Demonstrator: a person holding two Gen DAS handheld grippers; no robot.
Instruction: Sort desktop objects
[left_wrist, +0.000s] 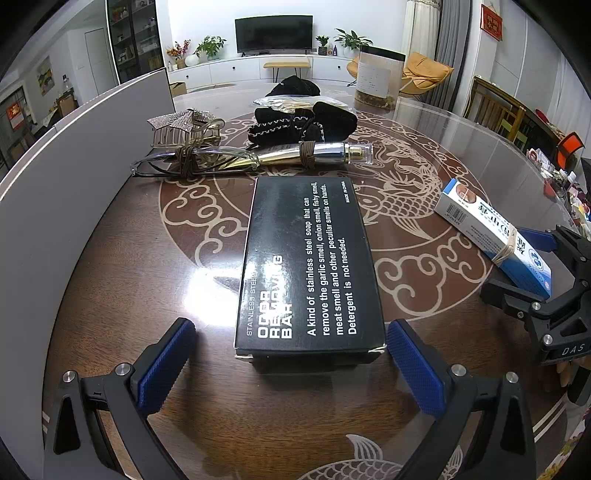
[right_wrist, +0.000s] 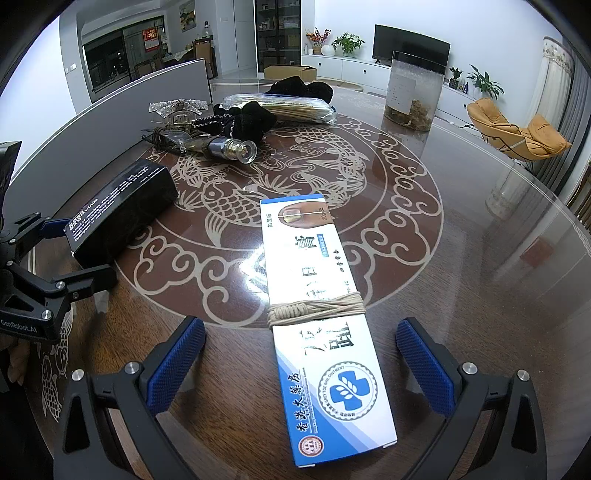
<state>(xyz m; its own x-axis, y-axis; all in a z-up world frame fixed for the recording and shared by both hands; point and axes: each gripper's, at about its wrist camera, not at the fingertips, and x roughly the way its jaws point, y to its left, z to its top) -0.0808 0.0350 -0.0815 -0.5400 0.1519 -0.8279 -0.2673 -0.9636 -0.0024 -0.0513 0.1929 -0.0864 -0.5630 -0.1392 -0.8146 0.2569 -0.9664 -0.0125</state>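
1. Left gripper (left_wrist: 290, 363): blue ribbed pads spread wide, low over the glossy brown round table (left_wrist: 122, 266) with its pale fish-and-cloud inlay; nothing pinched.
2. Just ahead of those pads, lying flat: black rectangular cardboard box printed in white "ODOR REMOVING BAR" (left_wrist: 308, 266), near end level with the fingertips, no contact visible on either side.
3. Right gripper (right_wrist: 301, 363): likewise spread open, one pad on each side of the long white-and-blue ointment carton bound with tan string (right_wrist: 317, 314); gaps visible on both sides, so no grip.
4. Carton flat on the table, its blue-logo end nearest the right wrist camera, well to the right of the black box.
5. Beyond the black box, clustered together: clear-framed glasses tied with brown cord (left_wrist: 184, 162), a gold-and-silver perfume bottle with a clear cap (left_wrist: 325, 152), a rhinestone star hair claw (left_wrist: 184, 125) and black knitted fabric with white stitching (left_wrist: 299, 123).
6. Further back: clear plastic jar with a black lid (right_wrist: 415, 90), standing upright.
7. Along the table's left edge: grey upright panel (left_wrist: 55, 184).
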